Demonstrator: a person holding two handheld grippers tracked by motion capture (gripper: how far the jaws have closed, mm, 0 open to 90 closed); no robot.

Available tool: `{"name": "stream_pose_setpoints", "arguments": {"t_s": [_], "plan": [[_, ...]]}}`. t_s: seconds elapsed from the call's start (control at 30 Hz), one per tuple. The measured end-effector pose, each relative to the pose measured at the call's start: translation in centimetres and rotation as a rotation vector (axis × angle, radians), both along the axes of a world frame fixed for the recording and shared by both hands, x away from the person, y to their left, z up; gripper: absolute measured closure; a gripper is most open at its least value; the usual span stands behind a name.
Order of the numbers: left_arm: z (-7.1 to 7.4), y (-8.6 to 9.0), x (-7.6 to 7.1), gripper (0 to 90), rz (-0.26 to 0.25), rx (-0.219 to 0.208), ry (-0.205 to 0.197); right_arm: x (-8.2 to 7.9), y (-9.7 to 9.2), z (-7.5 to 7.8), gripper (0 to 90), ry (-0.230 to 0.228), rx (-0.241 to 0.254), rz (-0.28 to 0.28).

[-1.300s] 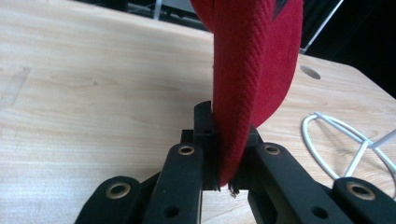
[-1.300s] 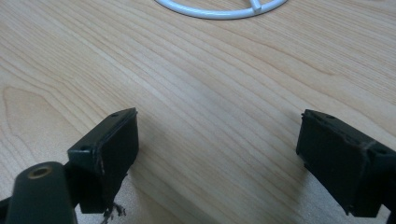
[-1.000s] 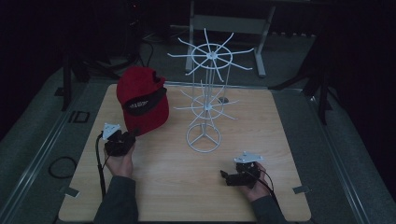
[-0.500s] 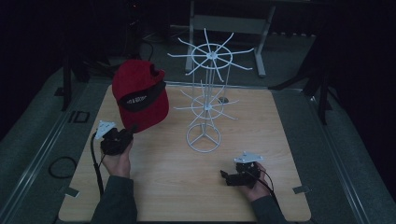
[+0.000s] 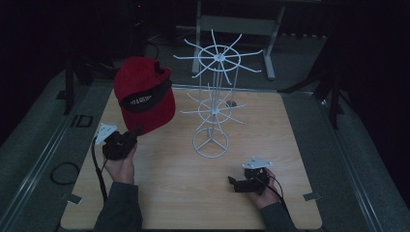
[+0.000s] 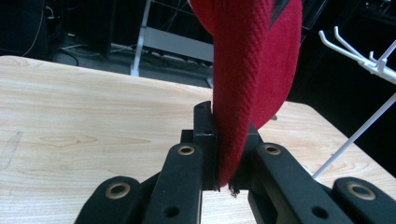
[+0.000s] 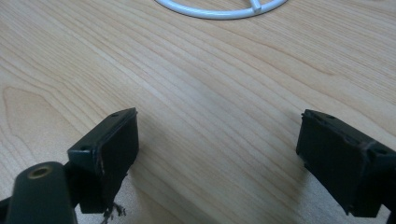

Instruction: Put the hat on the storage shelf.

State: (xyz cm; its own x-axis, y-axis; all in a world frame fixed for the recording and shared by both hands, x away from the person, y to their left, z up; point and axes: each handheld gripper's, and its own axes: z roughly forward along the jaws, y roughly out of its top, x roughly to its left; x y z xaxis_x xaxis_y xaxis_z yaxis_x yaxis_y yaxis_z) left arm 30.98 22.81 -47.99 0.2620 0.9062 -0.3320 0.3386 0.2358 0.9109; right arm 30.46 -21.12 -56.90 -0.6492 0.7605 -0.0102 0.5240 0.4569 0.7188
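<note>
I look down on a pale wooden worktop (image 5: 290, 145) in a dim, nearly black room. Grey floor (image 5: 367, 145) surrounds it. Beyond its far edge stands a grey metal table frame (image 5: 241, 24); a black cable loop (image 5: 63, 173) lies at left.

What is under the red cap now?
The red cap hangs clear above the wooden table, its brim pinched in the left tongs. Its hollow inside faces away, hidden.

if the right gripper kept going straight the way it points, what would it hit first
Probably the round base ring of the white wire rack; the right gripper has open jaws over bare table, though depth is unclear.
</note>
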Motion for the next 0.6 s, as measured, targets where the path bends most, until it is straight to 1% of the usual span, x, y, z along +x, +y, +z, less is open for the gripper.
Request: {"name": "stream_pose_setpoints", "arguments": {"t_s": [0.13,0.43,0.6], "plan": [[0.4,0.1,-0.2,85.8,0.005,-0.016,-0.013,0.0,0.0,0.0,12.8,0.001,0.001,-0.001],[1.4,0.2,-0.8,85.8,0.000,-0.019,-0.046,0.0,0.0,0.0,12.8,0.001,0.000,-0.001],[1.6,0.1,-0.9,85.8,-0.003,-0.023,-0.057,0.0,0.0,0.0,12.8,0.001,0.000,-0.001]]}}
